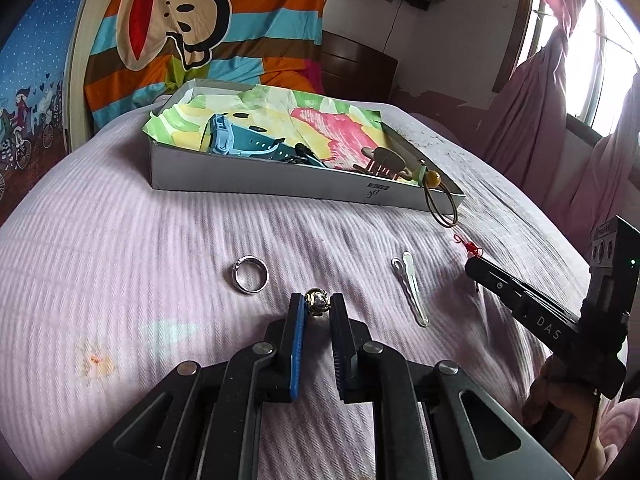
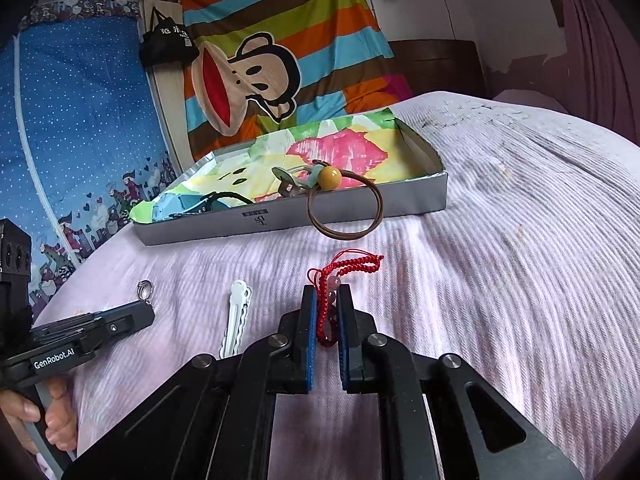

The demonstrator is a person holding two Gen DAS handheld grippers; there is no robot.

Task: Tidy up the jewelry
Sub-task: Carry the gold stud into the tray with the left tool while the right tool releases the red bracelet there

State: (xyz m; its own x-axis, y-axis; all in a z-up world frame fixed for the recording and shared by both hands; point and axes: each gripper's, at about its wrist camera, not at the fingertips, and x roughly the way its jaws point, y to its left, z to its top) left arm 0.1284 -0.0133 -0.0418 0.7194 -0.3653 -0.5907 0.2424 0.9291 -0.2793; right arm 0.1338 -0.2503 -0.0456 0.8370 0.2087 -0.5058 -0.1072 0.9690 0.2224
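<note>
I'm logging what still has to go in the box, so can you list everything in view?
box: 1, grey, far side of bed, lined with multicoloured paper
watch: 1, blue, in box
hair claw clip: 1, brownish, in box
hair tie: 1, brown with yellow bead, draped over box wall
silver ring: 1, on bedspread
hair clip: 1, white, on bedspread
small ring: 1, gold-silver, between left claw's fingers
bracelet: 1, red cord, between right claw's fingers
bedspread: 1, pale pink
left claw: black, blue pads
right claw: black, blue pads

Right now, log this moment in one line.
left gripper: on gold ring | right gripper: on red bracelet | box: open
</note>
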